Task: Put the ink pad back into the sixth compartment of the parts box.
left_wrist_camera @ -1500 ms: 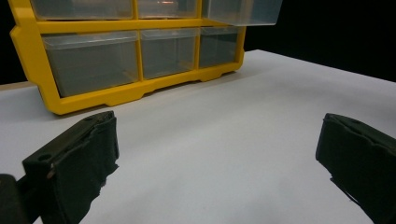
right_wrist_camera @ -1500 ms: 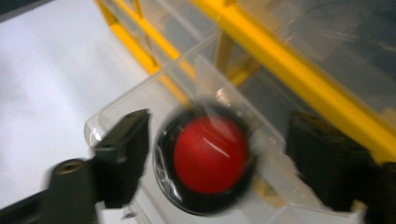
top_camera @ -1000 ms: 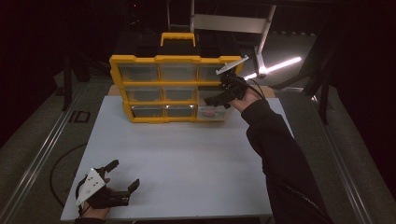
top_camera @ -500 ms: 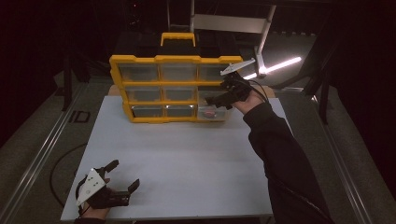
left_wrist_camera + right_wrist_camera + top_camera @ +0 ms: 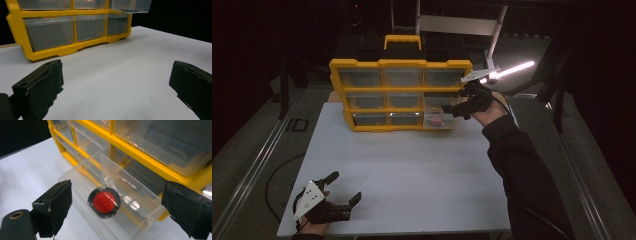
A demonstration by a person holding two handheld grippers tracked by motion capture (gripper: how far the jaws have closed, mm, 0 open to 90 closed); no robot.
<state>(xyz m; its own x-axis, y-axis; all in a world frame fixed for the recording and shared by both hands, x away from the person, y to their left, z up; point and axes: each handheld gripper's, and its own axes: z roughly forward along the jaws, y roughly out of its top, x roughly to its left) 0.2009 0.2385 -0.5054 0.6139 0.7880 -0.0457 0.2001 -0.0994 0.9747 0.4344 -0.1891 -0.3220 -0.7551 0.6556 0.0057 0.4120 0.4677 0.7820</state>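
A yellow organizer [image 5: 402, 64] with clear drawers stands at the table's far edge. Its right-column, middle-row drawer [image 5: 130, 182] is pulled out, and a round red disc with a dark rim [image 5: 104, 202] lies on its floor. My right gripper [image 5: 117, 205] hovers just above that drawer, open, jaws on either side of the disc without touching it. From above, the right gripper [image 5: 453, 111] sits beside the drawer [image 5: 448, 123] and disc [image 5: 437, 120]. My left gripper [image 5: 346, 186] rests open and empty near the front left corner, facing the organizer [image 5: 75, 47] and the protruding drawer [image 5: 130, 5].
The white table [image 5: 412, 170] spreads between the two grippers. A yellow carry handle [image 5: 401, 39] tops the organizer. A lit bar lamp [image 5: 512, 69] glows behind the right hand. The other drawers [image 5: 50, 32] are pushed in.
The right hand has dropped slightly beside the pulled-out drawer. The left gripper has stayed where it was.
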